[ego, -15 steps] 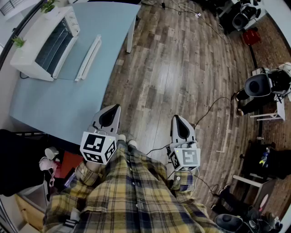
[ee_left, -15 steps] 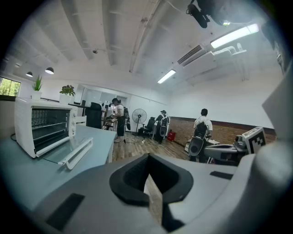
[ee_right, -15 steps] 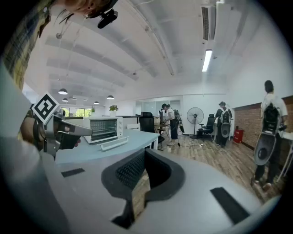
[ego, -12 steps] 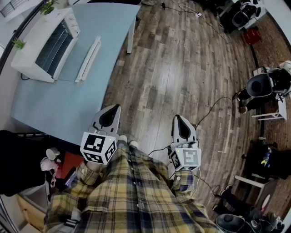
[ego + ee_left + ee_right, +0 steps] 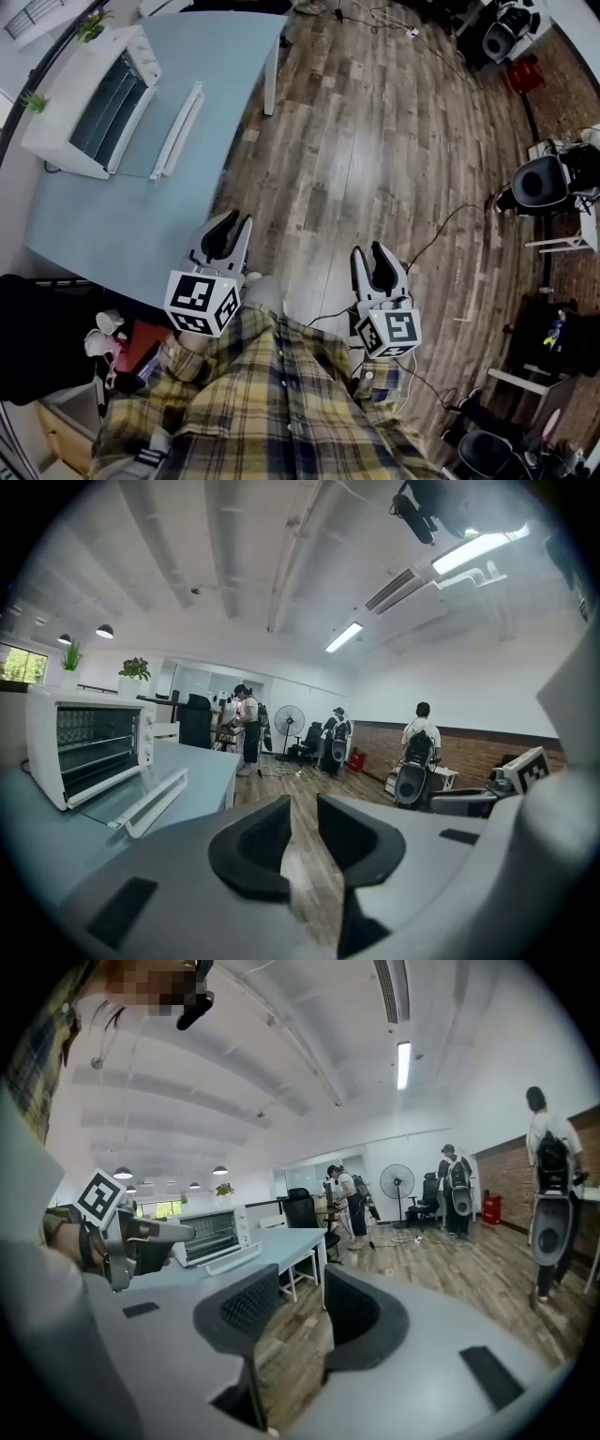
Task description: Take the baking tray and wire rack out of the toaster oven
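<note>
Toaster oven (image 5: pixel 94 103) — door (image 5: pixel 153 128) folded down.

Glossy wood-plank floor (image 5: pixel 375 141), matt pale-blue table (image 5: pixel 122 225), smooth white toaster oven (image 5: pixel 94 103).

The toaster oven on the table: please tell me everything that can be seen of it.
The toaster oven is a white box, metal by its look. It stands upright on the far left part of the light blue table. Its door, a glass pane with a long white handle, is open and lies flat on the tabletop. Thin wire bars run across the dark inside. Whether a tray is in there cannot be made out.
</note>
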